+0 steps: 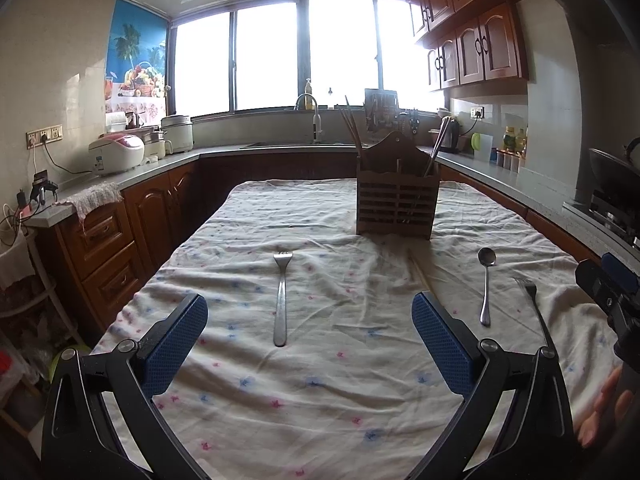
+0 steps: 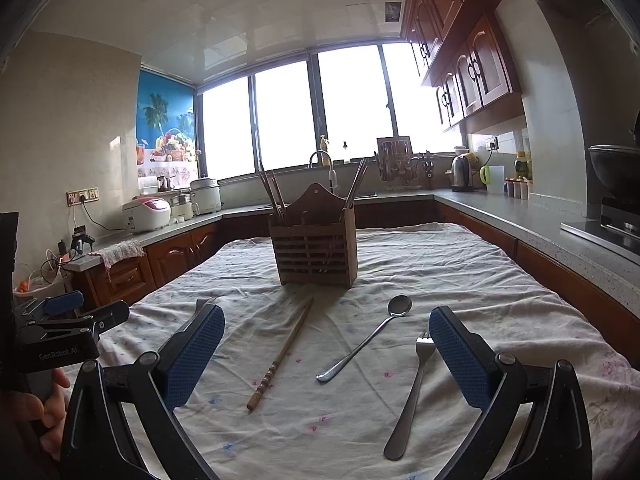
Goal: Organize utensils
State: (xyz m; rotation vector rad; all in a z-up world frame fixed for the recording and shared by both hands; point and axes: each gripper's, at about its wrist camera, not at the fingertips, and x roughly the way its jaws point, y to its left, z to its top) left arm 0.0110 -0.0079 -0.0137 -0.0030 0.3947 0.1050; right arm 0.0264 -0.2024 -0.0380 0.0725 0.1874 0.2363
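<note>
A wooden slatted utensil holder [image 1: 395, 204] [image 2: 314, 246] with several chopsticks standing in it sits at the far middle of the cloth-covered table [image 1: 312, 400] [image 2: 460, 264]. In the left wrist view a steel fork [image 1: 281, 300] lies between the fingers of my open left gripper [image 1: 310, 344], ahead of them. A spoon [image 1: 486, 284] [image 2: 366, 340] and a second fork [image 1: 534, 308] [image 2: 412, 396] lie further right. A pair of wooden chopsticks [image 2: 282, 354] lies in front of my open right gripper [image 2: 326, 354], with the spoon beside it. Neither gripper holds anything.
Counters with wooden cabinets run around the table. Rice cookers [image 1: 116, 154] stand on the left counter, a sink tap [image 1: 310, 104] under the window, a kettle [image 2: 462, 172] and bottles on the right, a wok [image 2: 616, 166] on the stove. A person's hand [image 2: 36, 404] grips the left tool.
</note>
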